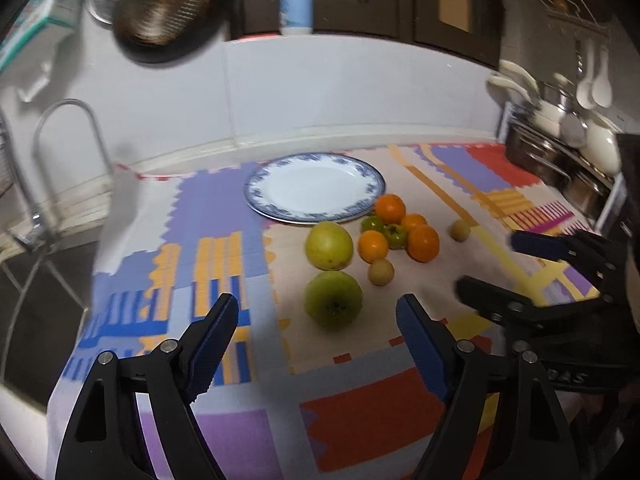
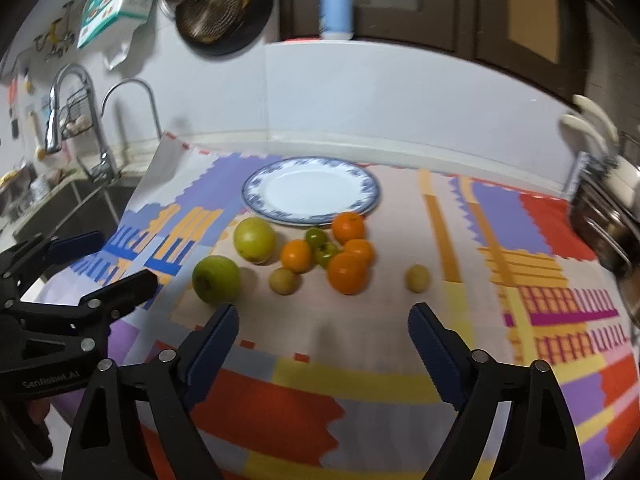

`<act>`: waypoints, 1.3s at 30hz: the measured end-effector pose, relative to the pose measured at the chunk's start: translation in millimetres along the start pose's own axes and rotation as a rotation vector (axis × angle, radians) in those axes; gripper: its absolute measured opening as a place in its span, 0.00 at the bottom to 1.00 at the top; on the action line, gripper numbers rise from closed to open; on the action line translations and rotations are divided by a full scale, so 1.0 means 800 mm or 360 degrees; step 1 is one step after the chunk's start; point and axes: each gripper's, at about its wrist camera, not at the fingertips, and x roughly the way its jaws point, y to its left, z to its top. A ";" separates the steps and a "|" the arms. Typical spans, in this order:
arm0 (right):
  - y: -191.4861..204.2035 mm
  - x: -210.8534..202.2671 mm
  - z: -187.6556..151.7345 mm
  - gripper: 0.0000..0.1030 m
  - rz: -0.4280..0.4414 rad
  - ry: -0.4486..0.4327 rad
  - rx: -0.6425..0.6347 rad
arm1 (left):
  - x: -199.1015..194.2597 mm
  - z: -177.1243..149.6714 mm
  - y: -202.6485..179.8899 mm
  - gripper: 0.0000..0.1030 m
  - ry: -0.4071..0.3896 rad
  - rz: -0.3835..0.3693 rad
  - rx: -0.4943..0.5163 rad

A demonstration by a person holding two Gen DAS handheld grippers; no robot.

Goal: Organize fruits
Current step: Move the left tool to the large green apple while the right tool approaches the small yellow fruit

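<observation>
Legible text, for your record: on the left gripper (image 2: 90,258), seen from your right wrist view, you read "SenRobot.AI" in pale letters along its black body. On the right gripper (image 1: 500,264), only the fragment "AS" shows. Other packaging print is too blurred for you to read.

— What's on my counter?
— A patterned mat (image 2: 360,392) covers it. On the mat: a blue-rimmed plate (image 2: 310,191), bare; just in front, oranges (image 2: 347,273), green tomatoes (image 2: 322,249) and two green apples (image 2: 216,279), clustered; two small yellowish fruits (image 2: 417,278) nearby.
</observation>
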 end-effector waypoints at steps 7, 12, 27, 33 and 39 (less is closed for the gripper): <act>0.008 0.059 0.008 0.64 0.0103 0.0158 -0.0120 | 0.041 -0.001 0.004 0.72 0.0094 -0.0099 0.0081; 0.012 0.089 0.016 0.57 0.0224 0.0245 -0.0241 | 0.061 -0.001 0.003 0.69 0.0126 -0.0135 0.0085; 0.010 0.140 0.028 0.40 0.0494 0.0355 -0.0415 | 0.094 0.003 -0.007 0.59 0.0191 -0.0068 0.0036; 0.009 0.149 0.026 0.35 0.0537 0.0373 -0.0389 | 0.102 0.002 -0.004 0.49 0.0220 -0.0077 -0.0004; 0.005 0.155 0.028 0.28 0.0558 0.0364 -0.0327 | 0.103 0.002 -0.006 0.48 0.0213 -0.0066 -0.0012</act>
